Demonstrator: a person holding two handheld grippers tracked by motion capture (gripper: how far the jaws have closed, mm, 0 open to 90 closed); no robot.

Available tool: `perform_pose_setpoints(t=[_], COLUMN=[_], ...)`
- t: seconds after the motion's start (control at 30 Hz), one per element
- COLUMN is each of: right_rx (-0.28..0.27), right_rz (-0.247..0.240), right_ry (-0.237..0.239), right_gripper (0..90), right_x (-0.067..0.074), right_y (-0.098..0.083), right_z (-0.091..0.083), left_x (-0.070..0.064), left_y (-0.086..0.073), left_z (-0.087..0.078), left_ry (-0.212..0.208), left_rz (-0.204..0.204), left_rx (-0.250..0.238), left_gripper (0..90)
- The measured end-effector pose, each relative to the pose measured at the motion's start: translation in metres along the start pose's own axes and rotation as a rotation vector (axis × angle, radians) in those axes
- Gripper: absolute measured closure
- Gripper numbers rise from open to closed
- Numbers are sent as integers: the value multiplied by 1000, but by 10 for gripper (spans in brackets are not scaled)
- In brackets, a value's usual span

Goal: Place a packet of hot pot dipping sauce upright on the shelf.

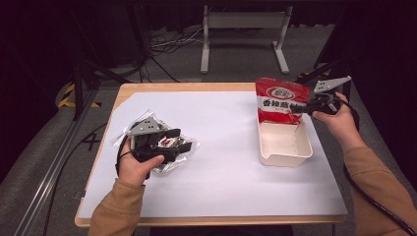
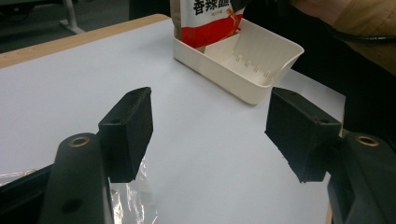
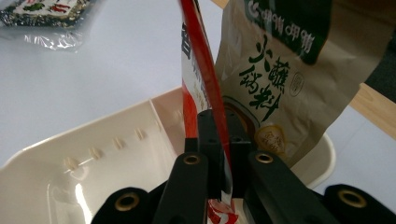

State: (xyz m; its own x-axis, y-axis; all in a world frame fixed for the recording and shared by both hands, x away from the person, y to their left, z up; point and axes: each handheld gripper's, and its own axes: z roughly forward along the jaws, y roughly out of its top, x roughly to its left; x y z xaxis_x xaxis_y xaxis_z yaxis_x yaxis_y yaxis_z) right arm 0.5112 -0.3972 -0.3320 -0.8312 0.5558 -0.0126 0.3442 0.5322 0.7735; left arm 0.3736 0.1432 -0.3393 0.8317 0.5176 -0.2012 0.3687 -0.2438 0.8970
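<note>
Looking down from the high view, we see our right claw (image 1: 306, 109) clamped on the edge of a red snack bag (image 1: 280, 101), which stands upright at the far end of the cream tray (image 1: 285, 147) on the white-covered desk (image 1: 221, 162). Our left claw (image 1: 178, 140) rests over a clear wrapped packet (image 1: 169, 145) on the desk's left side, well apart from the tray.

From the left gripper view, the left claw (image 2: 210, 135) stands apart with nothing between its jaws; the clear packet (image 2: 130, 196) lies just below them.

From the right gripper view, the right claw (image 3: 219, 154) pinches the red bag (image 3: 198, 70) edge-on, with a brown bag (image 3: 280, 84) standing just behind it in the tray (image 3: 102, 149).

To do this well, we judge we should lower the red bag straight down, keeping it upright against the brown one, and let go only once its bottom sits on the tray floor.
</note>
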Motion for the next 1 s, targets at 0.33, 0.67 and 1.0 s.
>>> perform_pose_setpoints(t=[0.33, 0.67, 1.0], right_rx=[37, 110, 135], right_rz=[36, 37, 41], right_ry=[-22, -93, -127], right_gripper=[879, 873, 868], right_x=[0, 4, 9], right_y=[-12, -18, -18], right_z=[12, 18, 20], left_x=[6, 13, 14], left_y=[-1, -3, -4], left_z=[-2, -1, -1], left_ry=[1, 6, 54], left_rz=[-2, -45, -14], left_rx=[21, 68, 61], left_gripper=[279, 256, 189])
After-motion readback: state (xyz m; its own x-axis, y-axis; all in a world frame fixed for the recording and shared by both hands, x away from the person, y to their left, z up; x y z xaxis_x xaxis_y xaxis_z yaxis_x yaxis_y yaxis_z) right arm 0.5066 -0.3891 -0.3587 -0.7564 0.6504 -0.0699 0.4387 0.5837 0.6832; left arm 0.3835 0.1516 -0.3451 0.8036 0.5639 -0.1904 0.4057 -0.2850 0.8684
